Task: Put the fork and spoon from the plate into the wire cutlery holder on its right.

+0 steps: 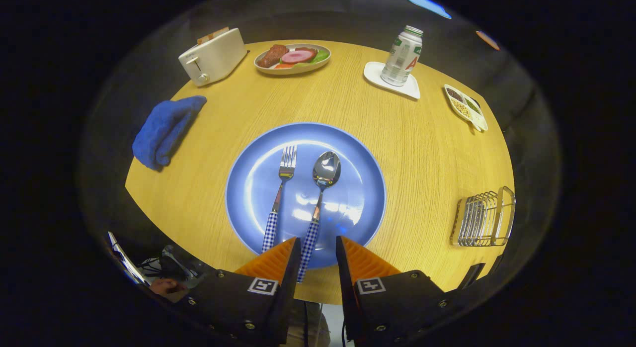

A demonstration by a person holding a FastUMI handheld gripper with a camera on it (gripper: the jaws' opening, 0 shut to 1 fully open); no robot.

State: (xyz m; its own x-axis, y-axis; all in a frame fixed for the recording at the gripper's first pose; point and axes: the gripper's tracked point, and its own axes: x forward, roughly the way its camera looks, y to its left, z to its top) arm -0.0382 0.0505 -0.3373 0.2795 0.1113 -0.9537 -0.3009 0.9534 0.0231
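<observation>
1. Blue plate (248, 188) sat mid-worktop (422, 153), with the fork (281, 188) and spoon (322, 188) lying side by side on it, handles pointing back at the gripper (318, 250).
2. Jaws were parted and gripping nothing; the spoon's checked handle end poked into the gap, close by one finger.
3. Wire cutlery holder (484, 218) stood right of the plate, well apart.
4. Beyond the plate: toaster (212, 56), food dish (293, 57), can (402, 56). Blue cloth (164, 130) lay left of the plate.

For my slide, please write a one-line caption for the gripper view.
Open gripper straddles the checked-handled steel spoon beside its matching fork on a round blue plate; wire cutlery holder waits right.
</observation>
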